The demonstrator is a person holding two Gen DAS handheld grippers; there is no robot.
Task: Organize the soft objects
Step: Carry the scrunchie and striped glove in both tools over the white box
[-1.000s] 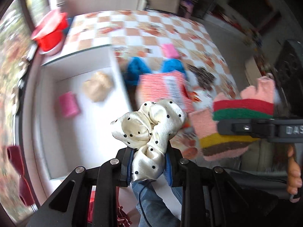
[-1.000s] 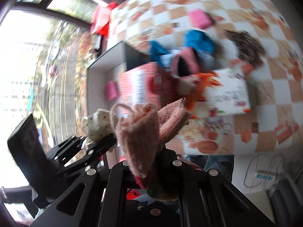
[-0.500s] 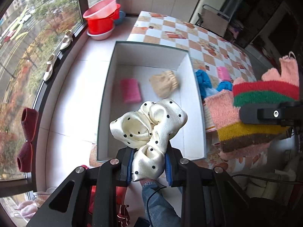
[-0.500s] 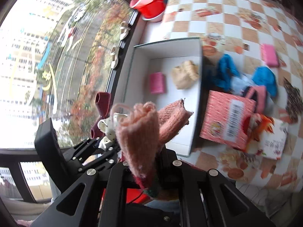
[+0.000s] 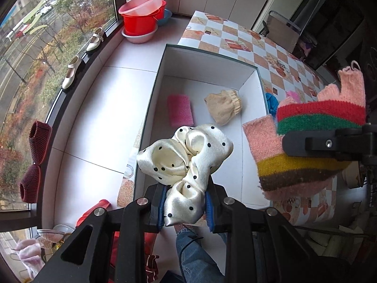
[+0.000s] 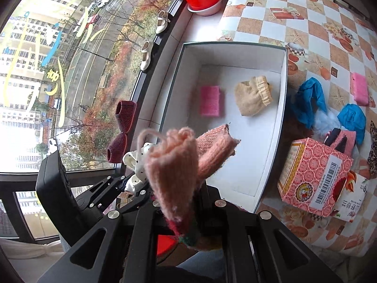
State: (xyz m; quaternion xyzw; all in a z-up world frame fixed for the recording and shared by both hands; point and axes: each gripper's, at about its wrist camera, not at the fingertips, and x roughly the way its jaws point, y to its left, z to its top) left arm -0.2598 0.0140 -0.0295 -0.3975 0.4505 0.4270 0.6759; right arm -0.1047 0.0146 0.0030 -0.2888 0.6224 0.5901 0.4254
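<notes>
Checkered surface (image 6: 313, 7) carries one white box (image 5: 252, 127) holding two things: one pink pad (image 5: 180, 110) and one tan pouch (image 5: 223, 107). Above the box's near end, left gripper (image 5: 186, 202) fingers clamp one dotted scrunchie (image 5: 186, 155); right gripper (image 6: 186, 214) fingers pinch one striped glove (image 5: 304, 146).

The white box (image 5: 252, 99) is open at the top, and most of its floor is left bare. Only 2 things are found inside, a pink pad (image 5: 180, 110) and a beige pouch (image 5: 223, 107), both toward the far end and apart from each other. The near half is unobstructed. Beside the box's right wall, the surface (image 6: 271, 23) is crowded by a pink carton (image 6: 311, 176) and blue cloths (image 6: 311, 99).
</notes>
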